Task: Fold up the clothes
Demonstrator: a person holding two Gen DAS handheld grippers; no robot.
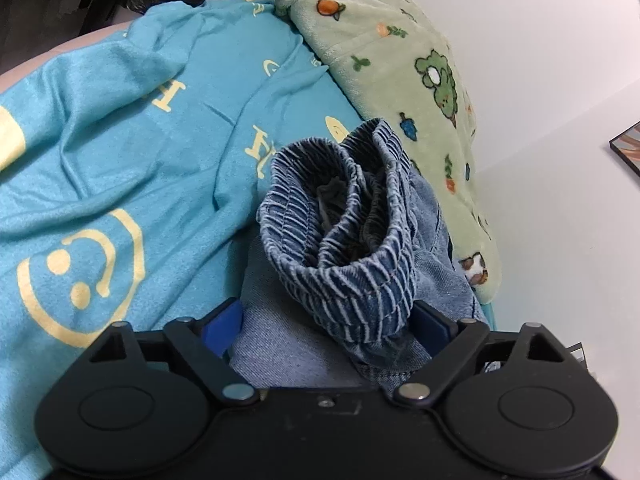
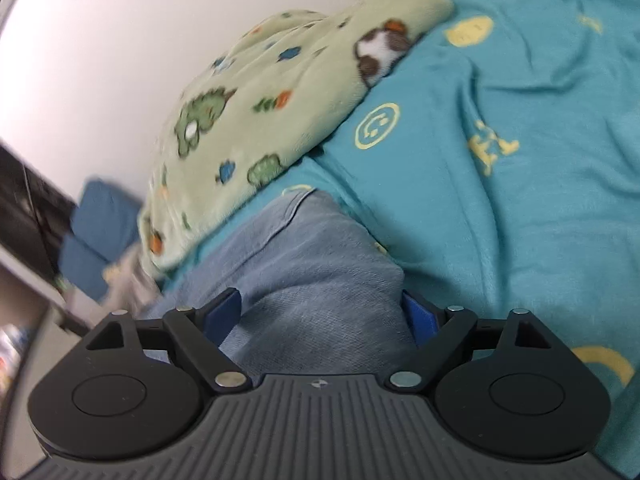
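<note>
In the left wrist view there was one pair of denim trousers [image 1: 340, 240], its ribbed elastic waistband bunched up and standing between the two blue pads of the left gripper [image 1: 328, 326]; the jaws stood spread wide, and the pads did not plainly press on the cloth, so the tool looked released. One teal blanket [image 1: 120, 140] printed with yellow smiley faces and letters covered the surface to the left and far side. One pale green fleece garment [image 1: 400, 64] with little animals and plants lay far and to the right, against a white wall [image 1: 540, 40]. One dark-framed picture [image 1: 628, 152] showed at the right edge. In the right wrist view, one stretch of the same denim trousers [image 2: 316, 280] lay between the pads of the right gripper [image 2: 320, 314], also spread wide and released. The teal blanket [image 2: 520, 160] filled the right, the green fleece garment [image 2: 260, 120] lay far left, and blue cushions [image 2: 100, 232] sat blurred beyond.
</note>
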